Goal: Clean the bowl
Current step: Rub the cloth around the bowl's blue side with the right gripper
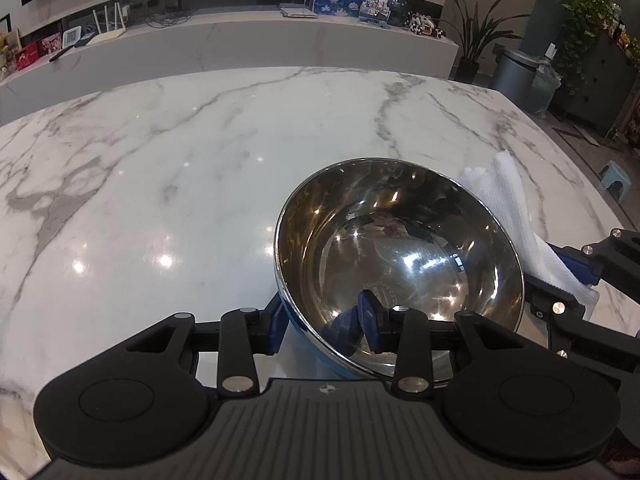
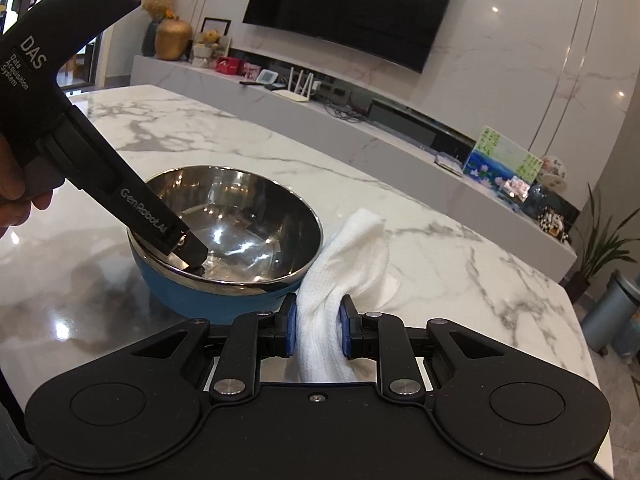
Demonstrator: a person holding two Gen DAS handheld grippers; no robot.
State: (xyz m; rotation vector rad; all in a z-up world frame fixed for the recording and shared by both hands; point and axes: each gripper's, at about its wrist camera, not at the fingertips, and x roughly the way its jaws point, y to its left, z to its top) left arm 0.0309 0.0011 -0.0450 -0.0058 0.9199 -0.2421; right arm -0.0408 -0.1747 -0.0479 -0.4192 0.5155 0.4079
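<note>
A steel bowl (image 1: 400,248) with a blue outside stands on the marble table; it also shows in the right wrist view (image 2: 236,216). My left gripper (image 1: 324,324) straddles the bowl's near rim, one finger inside and one outside; the jaws stand wide and I cannot tell whether they press the wall. In the right wrist view it (image 2: 188,248) reaches into the bowl from the left. My right gripper (image 2: 318,326) is shut on a white cloth (image 2: 344,264), just right of the bowl. The cloth (image 1: 516,216) shows behind the bowl in the left wrist view.
The marble table (image 1: 200,160) stretches far and left of the bowl. Its right edge (image 2: 576,320) lies near the cloth. A low TV shelf (image 2: 360,120) with small items stands beyond the table. A grey bin (image 2: 612,316) stands on the floor at right.
</note>
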